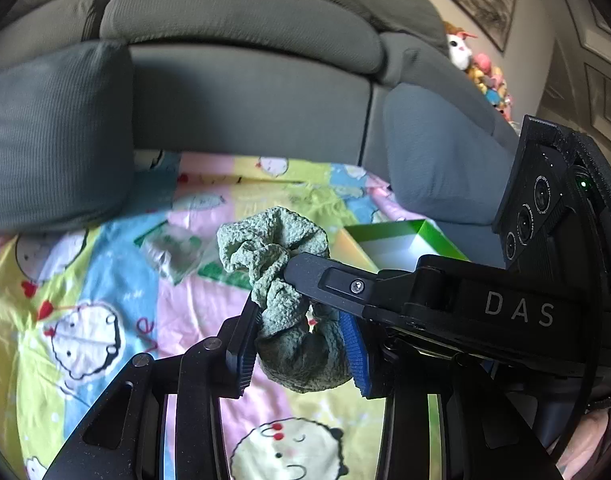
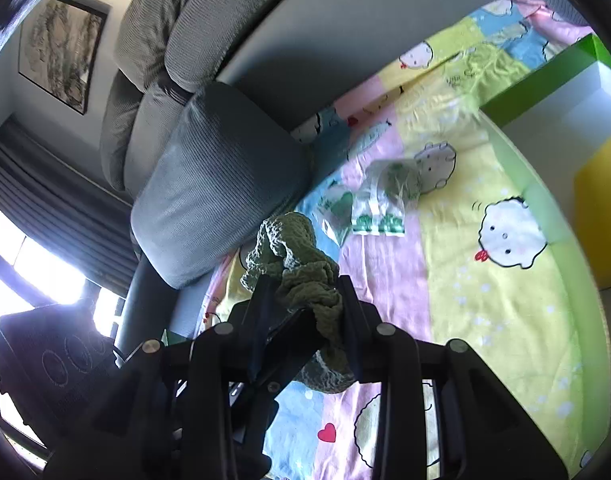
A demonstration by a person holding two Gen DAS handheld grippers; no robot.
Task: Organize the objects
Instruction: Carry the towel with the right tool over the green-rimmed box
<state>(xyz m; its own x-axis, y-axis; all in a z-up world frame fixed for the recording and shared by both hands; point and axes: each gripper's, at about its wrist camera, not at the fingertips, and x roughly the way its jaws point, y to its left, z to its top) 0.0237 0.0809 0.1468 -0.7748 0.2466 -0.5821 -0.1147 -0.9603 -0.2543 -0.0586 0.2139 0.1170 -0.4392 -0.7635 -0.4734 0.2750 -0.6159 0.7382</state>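
Sage-green nubbly cloth [image 1: 283, 264], pastel patchwork sheet [image 1: 105, 280] in pink, yellow and blue printed with white cartoon faces and red hearts, grey ribbed sofa cushions [image 1: 233, 20], green-and-white box [image 1: 401, 240] with yellow side, clear bag [image 2: 385, 200] printed green, black hand-held gripper [image 1: 305, 344] with blue pads [image 1: 355, 348].

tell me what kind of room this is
Most likely a home living room: a grey sofa with loose cushions, framed pictures on the wall, and a cartoon-print cloth spread in front of the sofa.

Right gripper [image 2: 305, 300]: clamped on the green scrunchie [image 2: 293, 264].
Plastic bags [image 2: 379, 200]: lying flat on the cartoon sheet [image 2: 485, 312].
Green box [image 2: 545, 80]: far right.
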